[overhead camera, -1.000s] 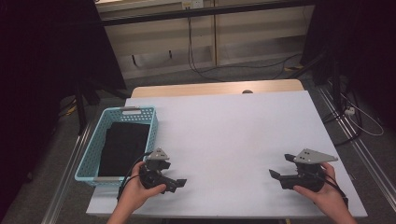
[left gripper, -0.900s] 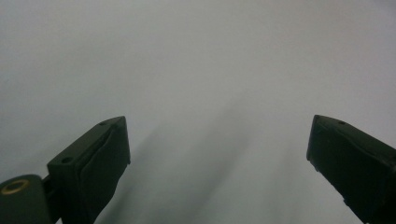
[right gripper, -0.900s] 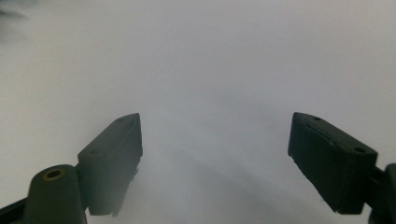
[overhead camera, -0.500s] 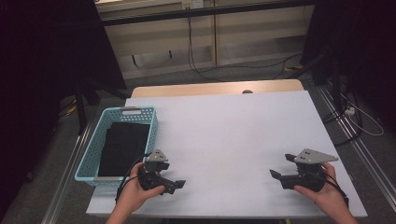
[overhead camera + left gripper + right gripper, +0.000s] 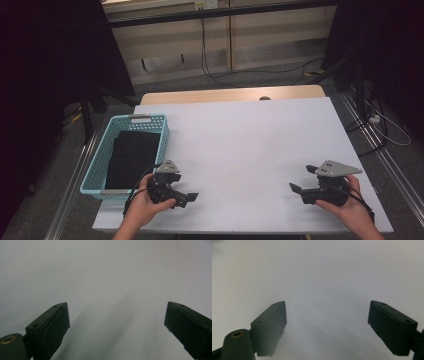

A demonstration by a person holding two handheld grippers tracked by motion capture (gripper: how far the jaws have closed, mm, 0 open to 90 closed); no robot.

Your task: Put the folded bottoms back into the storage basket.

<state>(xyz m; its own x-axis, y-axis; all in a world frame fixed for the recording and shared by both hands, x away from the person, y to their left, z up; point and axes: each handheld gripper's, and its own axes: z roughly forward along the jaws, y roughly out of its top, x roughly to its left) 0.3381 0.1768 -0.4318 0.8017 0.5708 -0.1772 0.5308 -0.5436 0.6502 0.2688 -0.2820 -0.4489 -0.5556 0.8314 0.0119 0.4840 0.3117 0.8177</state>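
The black cloth [image 5: 132,159] lies folded flat inside the light blue basket [image 5: 98,161], just beyond and to the outer side of the left tool [image 5: 189,197], which rests low over the near edge of the white table [image 5: 250,150] and points across it toward the right tool [image 5: 300,181]. Both tools stand open with nothing between their jaws; the left gripper view and the right gripper view look along spread black jaws onto bare table surface. The right tool sits well apart from the basket, on the far side of the table from it. Judging from this layout, the step in hand is most likely to reach for the cloth, and the left tool is the natural one for it. To do that well, it should turn toward the basket, rise over the near rim rather than knock it, and come down on an edge or fold of the cloth, since a flat layer offers little to pinch. Keeping the jaws wide until they straddle the fabric should avoid pushing it along the basket floor.
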